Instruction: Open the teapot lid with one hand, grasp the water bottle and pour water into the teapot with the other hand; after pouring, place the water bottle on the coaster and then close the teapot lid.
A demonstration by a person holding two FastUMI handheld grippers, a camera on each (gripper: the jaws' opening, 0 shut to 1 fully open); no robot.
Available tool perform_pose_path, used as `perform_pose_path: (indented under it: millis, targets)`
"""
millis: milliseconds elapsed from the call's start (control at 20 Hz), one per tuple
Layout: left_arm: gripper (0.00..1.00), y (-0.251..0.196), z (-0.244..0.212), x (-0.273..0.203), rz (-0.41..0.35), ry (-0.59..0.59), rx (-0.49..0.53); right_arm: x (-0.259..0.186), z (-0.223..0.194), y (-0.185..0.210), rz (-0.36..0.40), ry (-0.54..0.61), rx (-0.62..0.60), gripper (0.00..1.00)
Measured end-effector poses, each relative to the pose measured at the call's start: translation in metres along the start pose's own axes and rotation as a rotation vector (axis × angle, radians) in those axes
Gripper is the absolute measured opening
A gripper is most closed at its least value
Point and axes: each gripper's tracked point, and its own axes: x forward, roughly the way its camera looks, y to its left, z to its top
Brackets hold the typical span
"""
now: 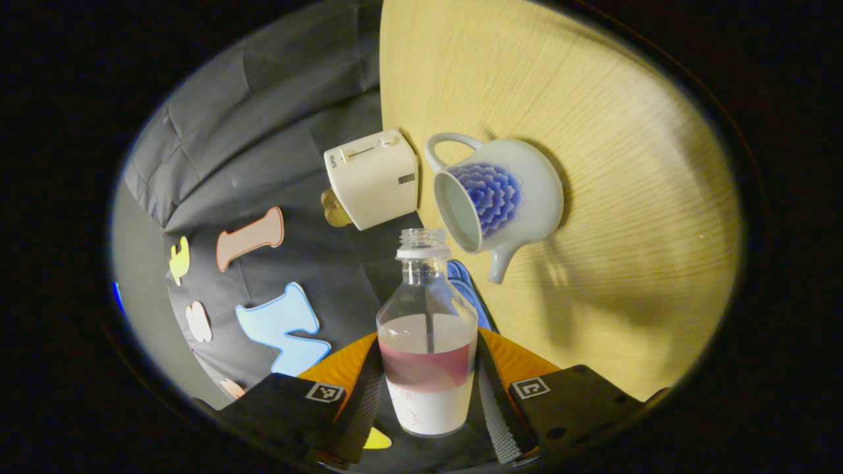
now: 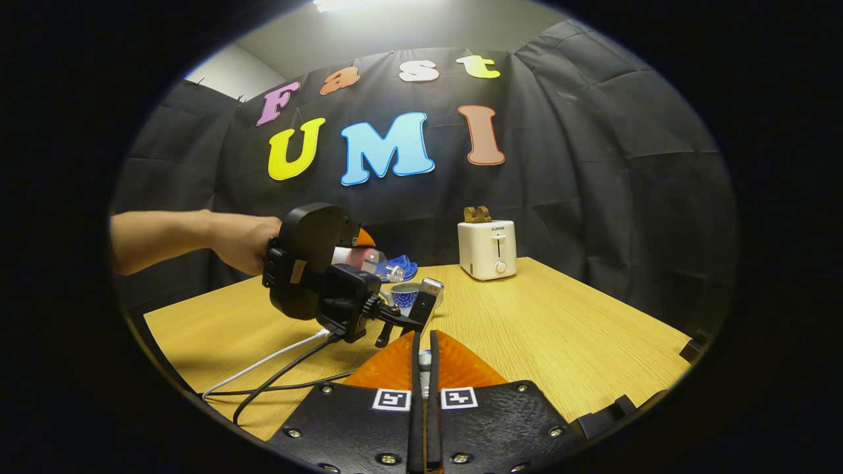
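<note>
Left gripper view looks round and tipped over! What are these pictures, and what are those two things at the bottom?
No robot: a person holds a two-finger grabber in each hand, and each carries a camera. Those things are its fingers. The left gripper pinches a water bottle, uncapped and part full, and is tipped, so the table looks tilted. On it are a lidless teapot, a toaster and a blue coaster. In the right gripper view, the right gripper is closed on something small, probably the teapot lid; a hand holds the other grabber.
</note>
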Motion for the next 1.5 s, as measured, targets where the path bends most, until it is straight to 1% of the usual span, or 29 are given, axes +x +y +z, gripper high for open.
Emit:
perform_pose_path:
  millis: [150,300,500,600,700,800,850,900,950,1000,1100,1200,1300,1350,1400,1500]
  targets:
    - [0.84,-0.005,0.005,0.001,0.001,-0.038,-0.139,-0.004,0.011,0.000,-0.002,-0.030,-0.001,0.02]
    - [0.84,-0.009,0.001,-0.004,-0.002,-0.055,-0.337,-0.009,0.024,0.007,0.015,-0.065,0.004,0.02]
    - [0.84,-0.012,-0.016,-0.020,0.028,-0.045,-0.569,-0.022,0.050,0.021,0.037,-0.133,-0.031,0.02]
    - [0.84,-0.017,-0.032,-0.030,0.036,-0.035,-0.709,-0.024,0.058,0.028,0.046,-0.153,-0.044,0.02]
    - [0.84,-0.022,-0.051,-0.042,0.055,-0.026,-0.911,-0.023,0.063,0.032,0.050,-0.159,-0.046,0.02]
    - [0.84,-0.018,-0.081,-0.058,0.111,-0.028,-1.128,-0.017,0.063,0.035,0.055,-0.151,-0.055,0.02]
    - [0.84,-0.017,-0.092,-0.067,0.128,-0.041,-1.244,-0.007,0.055,0.039,0.065,-0.123,-0.070,0.02]
    - [0.84,-0.025,-0.112,-0.083,0.143,-0.040,-1.430,0.003,0.047,0.046,0.092,-0.099,-0.064,0.02]
    - [0.84,-0.033,-0.125,-0.098,0.154,-0.037,-1.535,0.011,0.042,0.054,0.119,-0.084,-0.049,0.02]
    - [0.84,-0.040,-0.138,-0.108,0.168,-0.037,-1.616,0.021,0.035,0.058,0.134,-0.062,-0.039,0.02]
    - [0.84,-0.047,-0.164,-0.115,0.212,-0.044,-1.743,0.040,0.029,0.066,0.153,-0.040,-0.041,0.02]
    - [0.84,-0.052,-0.187,-0.123,0.229,-0.055,-1.869,0.058,0.023,0.073,0.165,-0.027,-0.049,0.02]
    - [0.83,-0.056,-0.211,-0.121,0.268,-0.057,-1.982,0.074,0.018,0.080,0.179,-0.010,-0.047,0.02]
    - [0.84,-0.058,-0.220,-0.113,0.272,-0.049,-2.029,0.079,0.016,0.083,0.187,-0.006,-0.048,0.02]
    - [0.83,-0.062,-0.226,-0.106,0.263,-0.047,-2.061,0.084,0.015,0.086,0.189,0.001,-0.050,0.02]
    - [0.83,-0.066,-0.236,-0.090,0.272,-0.033,-2.077,0.088,0.016,0.087,0.193,-0.003,-0.057,0.02]
